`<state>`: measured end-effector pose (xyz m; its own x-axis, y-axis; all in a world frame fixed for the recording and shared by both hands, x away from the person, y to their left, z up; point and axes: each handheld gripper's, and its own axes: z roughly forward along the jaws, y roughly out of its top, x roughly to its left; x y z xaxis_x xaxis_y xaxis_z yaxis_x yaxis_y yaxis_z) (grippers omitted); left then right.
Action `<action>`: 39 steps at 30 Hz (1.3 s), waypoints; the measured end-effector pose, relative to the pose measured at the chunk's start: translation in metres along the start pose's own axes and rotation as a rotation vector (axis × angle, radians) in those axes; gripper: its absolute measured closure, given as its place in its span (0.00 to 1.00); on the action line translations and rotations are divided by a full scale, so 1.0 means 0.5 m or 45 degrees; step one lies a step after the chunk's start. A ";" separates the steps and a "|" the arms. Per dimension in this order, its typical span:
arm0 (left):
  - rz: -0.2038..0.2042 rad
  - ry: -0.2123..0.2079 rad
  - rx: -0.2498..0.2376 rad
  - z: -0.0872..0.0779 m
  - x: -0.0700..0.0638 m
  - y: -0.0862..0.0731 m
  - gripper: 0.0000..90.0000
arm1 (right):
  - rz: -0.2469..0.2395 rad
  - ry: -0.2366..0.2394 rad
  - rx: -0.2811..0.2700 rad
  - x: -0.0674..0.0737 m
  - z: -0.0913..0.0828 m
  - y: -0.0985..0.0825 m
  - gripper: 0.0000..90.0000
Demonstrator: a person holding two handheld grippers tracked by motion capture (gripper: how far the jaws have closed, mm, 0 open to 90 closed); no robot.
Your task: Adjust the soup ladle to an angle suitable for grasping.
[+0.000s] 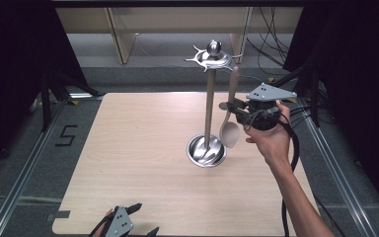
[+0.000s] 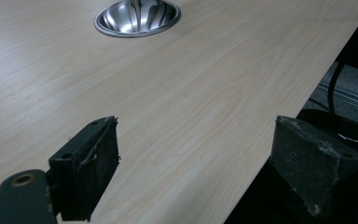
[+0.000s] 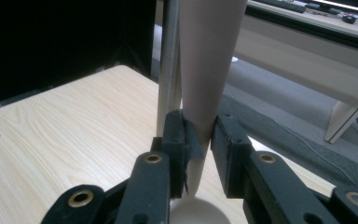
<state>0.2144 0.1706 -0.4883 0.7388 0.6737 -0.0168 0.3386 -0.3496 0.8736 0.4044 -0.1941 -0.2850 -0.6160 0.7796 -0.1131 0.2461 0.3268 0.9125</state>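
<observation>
A steel utensil stand (image 1: 209, 98) rises from a round bowl-shaped base (image 1: 206, 150) at the table's middle right, with curved hooks (image 1: 212, 58) and a ball at its top. My right gripper (image 1: 235, 109) is shut on the handle of a beige spoon (image 1: 230, 111), which hangs bowl down just right of the pole, its handle tip near the hooks. In the right gripper view both pads (image 3: 182, 142) press the spoon handle (image 3: 205, 74), with the pole (image 3: 168, 60) close behind. My left gripper (image 1: 143, 219) rests open at the table's front edge; its jaws (image 2: 196, 172) hold nothing.
The wooden table (image 1: 143, 148) has bare surface left of the stand. The steel base (image 2: 137, 16) lies far ahead in the left gripper view, where the table's edge (image 2: 284, 121) runs on the right. Cables (image 1: 293, 153) trail off the right side.
</observation>
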 end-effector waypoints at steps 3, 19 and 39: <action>-0.002 -0.008 0.005 0.000 0.001 0.000 0.16 | 0.002 -0.003 -0.024 0.000 0.001 -0.004 0.85; 0.017 -0.004 0.023 0.000 0.001 0.000 0.16 | -0.032 -0.088 -0.033 0.008 -0.004 -0.008 0.85; 0.000 -0.013 0.012 0.000 -0.002 -0.001 0.16 | -0.065 -0.125 -0.001 0.011 0.010 0.004 0.85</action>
<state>0.2135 0.1700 -0.4885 0.7448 0.6670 -0.0218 0.3442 -0.3560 0.8688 0.4051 -0.1865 -0.2858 -0.5513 0.8106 -0.1972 0.2157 0.3668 0.9049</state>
